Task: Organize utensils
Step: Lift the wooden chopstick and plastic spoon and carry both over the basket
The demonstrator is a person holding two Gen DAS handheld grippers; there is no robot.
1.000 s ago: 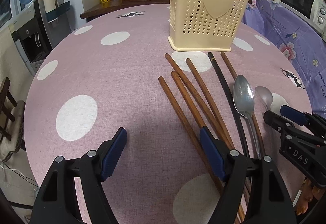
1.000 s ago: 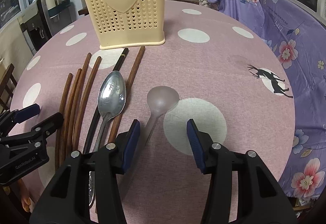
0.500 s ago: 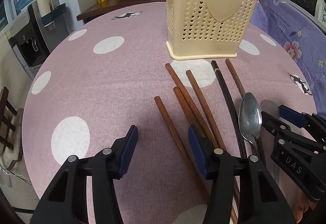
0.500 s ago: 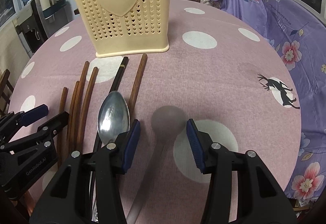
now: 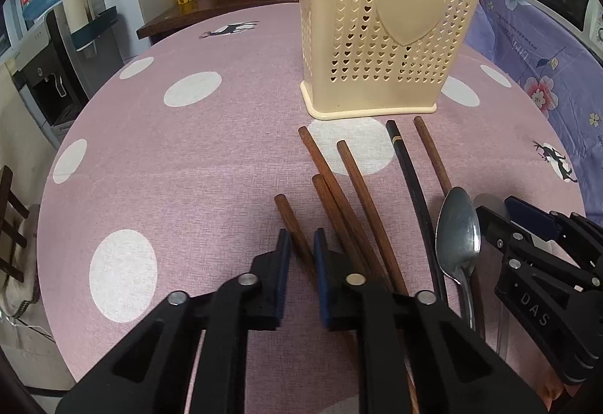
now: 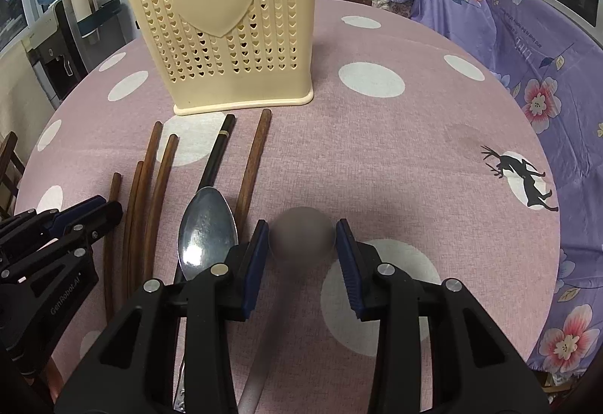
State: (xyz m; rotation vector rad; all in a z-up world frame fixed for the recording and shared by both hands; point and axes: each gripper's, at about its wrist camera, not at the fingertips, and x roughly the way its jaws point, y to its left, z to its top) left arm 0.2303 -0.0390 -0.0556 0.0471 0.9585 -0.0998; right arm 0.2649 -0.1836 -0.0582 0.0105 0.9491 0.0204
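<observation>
The left tongs (image 5: 301, 248) pinch the outermost brown chopstick (image 5: 292, 225) while the right tongs (image 6: 301, 248) straddle a translucent spoon (image 6: 301, 235), part open, both utensils lying before the cream basket (image 6: 222, 26), presumably bound for it

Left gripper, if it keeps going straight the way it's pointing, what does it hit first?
Probably nothing soon: the left gripper is closed on the leftmost brown chopstick, and beyond that lies bare tablecloth. The cream utensil holder stands right of that line, though depth is unclear.
</observation>
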